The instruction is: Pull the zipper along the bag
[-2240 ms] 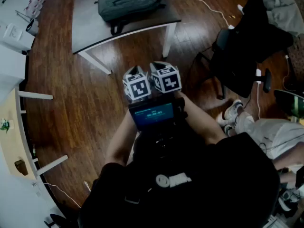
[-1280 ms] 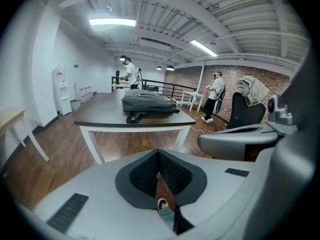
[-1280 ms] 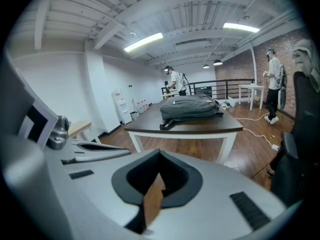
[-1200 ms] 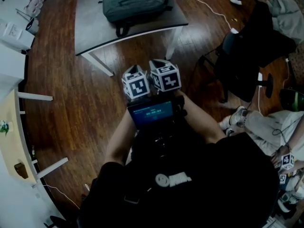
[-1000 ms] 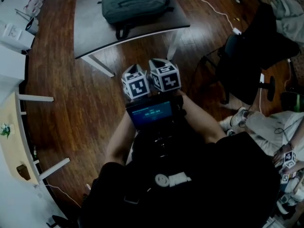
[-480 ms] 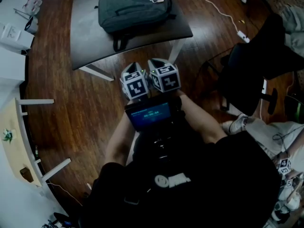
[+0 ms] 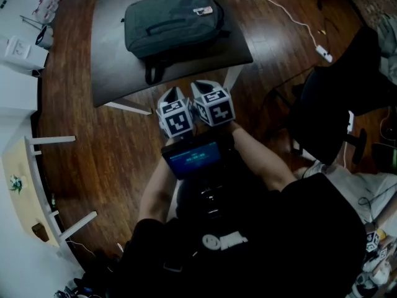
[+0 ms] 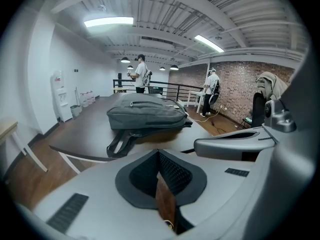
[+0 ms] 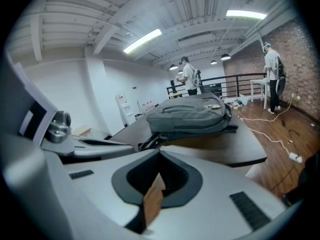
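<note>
A: Grey bag (image 7: 170, 22): position?
B: Lying flat on the dark table (image 7: 111, 73), upper centre of the head view.
A: Grippers?
B: Left gripper (image 8: 160, 174) and right gripper (image 9: 159, 171) sit side by side at mid-frame, below the bag. Both have their jaws together and empty, well apart from the bag.

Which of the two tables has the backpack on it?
The dark-topped table straight ahead; the grey backpack lies flat on it. The pale table at the left edge has no bag.
</note>
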